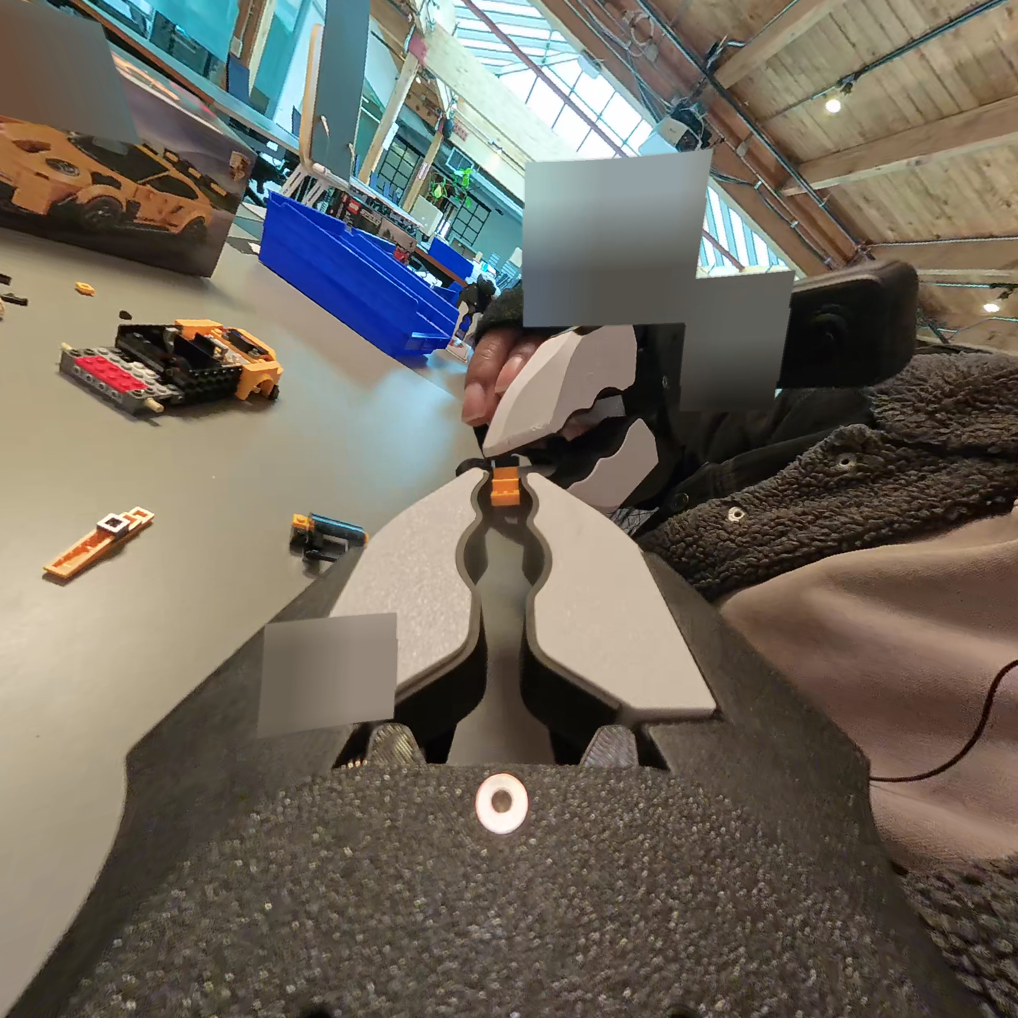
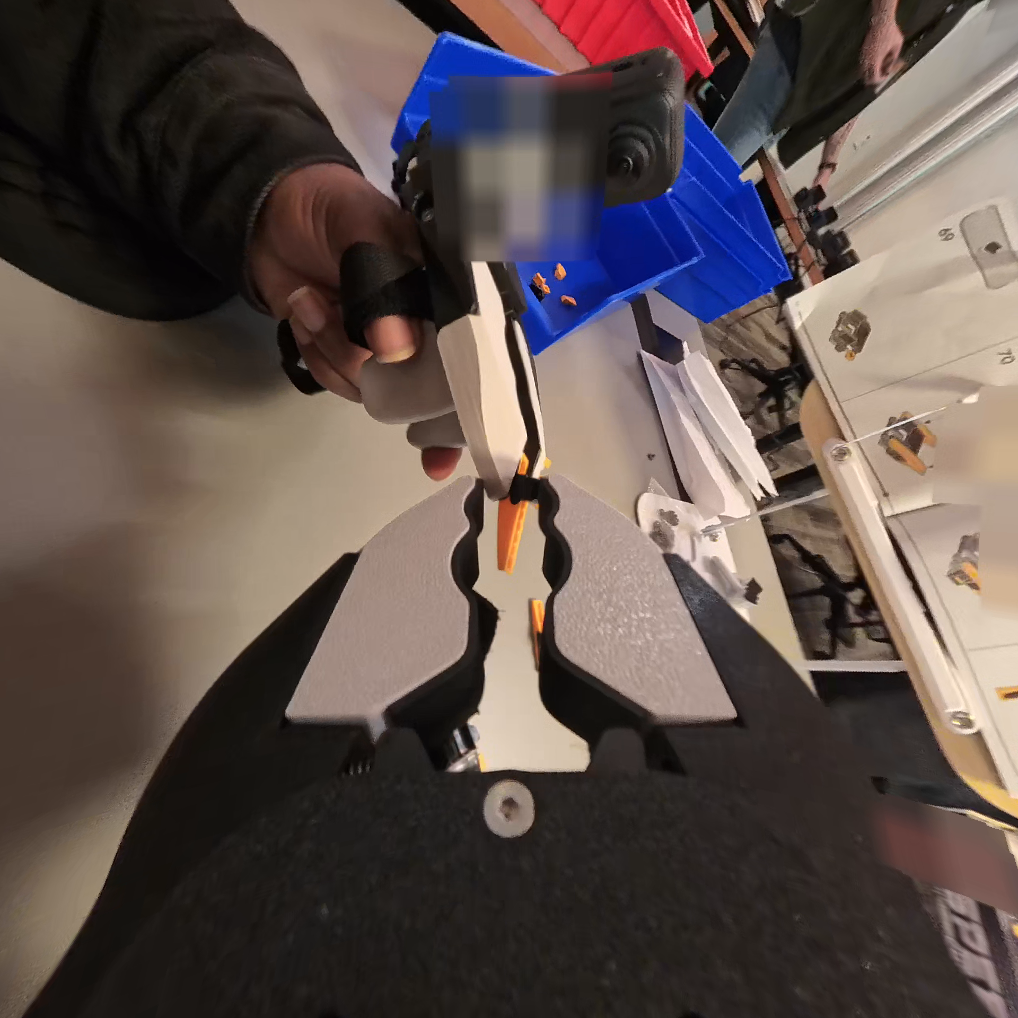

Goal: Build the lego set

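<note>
Left wrist view: the left gripper [image 1: 504, 487] pinches an orange lego piece [image 1: 505, 490] between its fingertips, while the right gripper [image 2: 515, 487] nips a small black piece [image 2: 522, 488] at that orange piece's end.

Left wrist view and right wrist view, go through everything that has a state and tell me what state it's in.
Left gripper: shut on the orange piece.
Right gripper: shut on a small black piece against the orange piece.
Partly built car: unfinished, resting on the table.
Blue bins: open, on the table.
Orange strip assembly: lying flat, loose.
</note>
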Demonstrator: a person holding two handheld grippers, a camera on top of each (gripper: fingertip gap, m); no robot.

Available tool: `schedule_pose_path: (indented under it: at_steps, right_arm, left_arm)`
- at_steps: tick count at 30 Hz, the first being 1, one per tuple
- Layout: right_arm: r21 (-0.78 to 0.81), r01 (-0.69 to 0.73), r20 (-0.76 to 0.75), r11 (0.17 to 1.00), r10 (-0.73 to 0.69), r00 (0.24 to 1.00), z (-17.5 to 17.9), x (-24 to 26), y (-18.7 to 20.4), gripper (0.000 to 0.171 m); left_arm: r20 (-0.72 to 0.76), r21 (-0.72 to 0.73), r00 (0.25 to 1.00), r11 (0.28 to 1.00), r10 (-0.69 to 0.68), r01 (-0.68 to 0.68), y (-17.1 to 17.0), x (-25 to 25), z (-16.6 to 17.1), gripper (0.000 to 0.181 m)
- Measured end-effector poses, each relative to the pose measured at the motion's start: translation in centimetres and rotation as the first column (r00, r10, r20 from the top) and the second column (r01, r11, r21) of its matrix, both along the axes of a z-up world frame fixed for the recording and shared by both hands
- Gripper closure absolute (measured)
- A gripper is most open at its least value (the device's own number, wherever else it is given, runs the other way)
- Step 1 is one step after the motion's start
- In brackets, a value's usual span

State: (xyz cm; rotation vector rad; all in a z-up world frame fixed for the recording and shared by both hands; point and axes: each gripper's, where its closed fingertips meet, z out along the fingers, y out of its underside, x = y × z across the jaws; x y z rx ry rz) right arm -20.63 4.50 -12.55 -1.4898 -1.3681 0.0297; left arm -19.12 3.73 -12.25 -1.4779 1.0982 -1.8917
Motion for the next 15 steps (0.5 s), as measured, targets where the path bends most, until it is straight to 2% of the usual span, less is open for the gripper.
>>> schedule_pose_path:
  at_steps: [2,6,10,15]
  right_arm:
    - [-0.073,-0.026,-0.05,0.997,0.023,0.998,0.3,0.0,-0.2,0.15]
    - [-0.296,-0.114,-0.131,0.948,0.078,0.988,0.6,0.4,-1.0,0.15]
    - [-0.37,-0.151,-0.132,0.917,0.11,0.985,0.9,0.9,-1.2,0.156]
    - [-0.407,-0.166,-0.075,0.898,0.148,0.986,0.0,0.8,-1.6,0.161]
  left_arm:
    - [0.003,0.064,1.0,0.998,0.018,-0.018,-0.1,0.1,0.2,0.173]
    - [-0.007,0.316,0.995,0.945,0.097,-0.089,-0.2,0.0,0.1,0.173]
    - [-0.004,0.53,0.988,0.838,0.154,-0.129,-0.4,0.1,-0.3,0.173]
    - [0.004,0.658,0.985,0.741,0.173,-0.133,-0.9,0.3,-0.7,0.173]
